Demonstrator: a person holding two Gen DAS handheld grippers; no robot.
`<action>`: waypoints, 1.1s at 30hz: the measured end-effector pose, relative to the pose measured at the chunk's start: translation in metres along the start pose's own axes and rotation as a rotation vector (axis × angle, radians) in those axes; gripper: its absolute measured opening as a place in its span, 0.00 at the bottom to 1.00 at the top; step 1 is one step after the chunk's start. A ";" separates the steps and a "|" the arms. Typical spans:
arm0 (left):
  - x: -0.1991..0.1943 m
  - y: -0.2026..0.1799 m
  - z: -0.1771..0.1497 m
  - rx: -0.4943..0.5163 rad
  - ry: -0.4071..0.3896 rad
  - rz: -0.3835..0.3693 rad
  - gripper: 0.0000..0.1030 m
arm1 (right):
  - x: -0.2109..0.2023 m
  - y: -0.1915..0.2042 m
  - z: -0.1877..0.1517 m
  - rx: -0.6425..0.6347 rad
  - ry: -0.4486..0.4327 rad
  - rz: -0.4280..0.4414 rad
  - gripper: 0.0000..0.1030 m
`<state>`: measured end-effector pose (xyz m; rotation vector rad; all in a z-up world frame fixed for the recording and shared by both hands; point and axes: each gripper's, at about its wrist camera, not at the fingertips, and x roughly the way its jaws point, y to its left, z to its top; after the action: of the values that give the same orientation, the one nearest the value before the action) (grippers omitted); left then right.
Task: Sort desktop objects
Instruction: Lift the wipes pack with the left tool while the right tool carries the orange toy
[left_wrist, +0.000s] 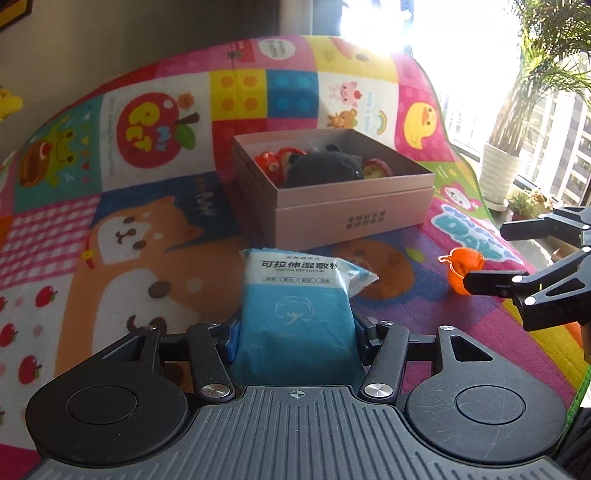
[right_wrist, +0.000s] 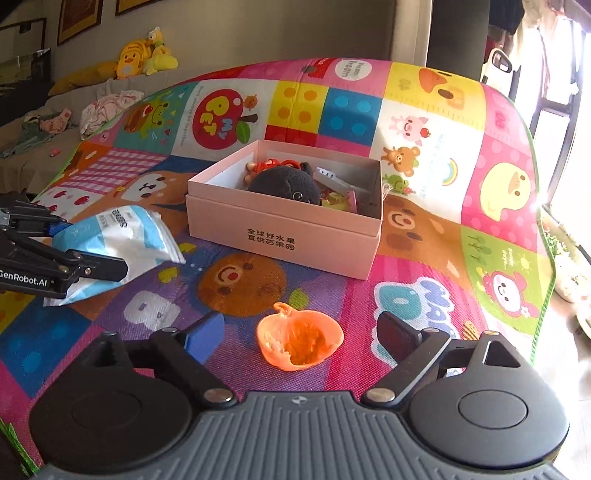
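Note:
My left gripper (left_wrist: 295, 332) is shut on a blue and white cotton-pad packet (left_wrist: 295, 314), held above the play mat in front of the pink box (left_wrist: 351, 218); the packet also shows in the right wrist view (right_wrist: 118, 236). The pink box (right_wrist: 284, 236) holds a dark plush toy (right_wrist: 284, 186) and several small toys. My right gripper (right_wrist: 299, 332) is open, its fingers either side of an orange pumpkin-shaped cup (right_wrist: 299, 341) lying on the mat, not touching it. The cup (left_wrist: 461, 267) and right gripper (left_wrist: 491, 254) show at the right of the left wrist view.
A colourful cartoon play mat (right_wrist: 424, 280) covers the surface. A sofa with yellow plush toys (right_wrist: 144, 55) and clothes lies at the back left. A potted plant (left_wrist: 498, 173) stands by the bright window on the right.

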<state>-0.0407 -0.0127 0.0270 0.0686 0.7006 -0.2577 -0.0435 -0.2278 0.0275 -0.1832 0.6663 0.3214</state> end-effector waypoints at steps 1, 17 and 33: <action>0.003 0.001 -0.005 -0.002 0.017 0.002 0.58 | 0.007 -0.002 0.001 0.013 0.015 0.013 0.88; 0.005 -0.003 -0.008 -0.009 0.023 -0.022 0.75 | 0.036 -0.006 0.009 0.092 0.102 0.056 0.54; -0.012 -0.017 0.054 0.063 -0.135 0.006 0.56 | -0.046 -0.019 0.063 0.069 -0.150 0.079 0.54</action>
<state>-0.0197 -0.0344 0.0769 0.1130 0.5581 -0.2759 -0.0342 -0.2396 0.1065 -0.0659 0.5359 0.3830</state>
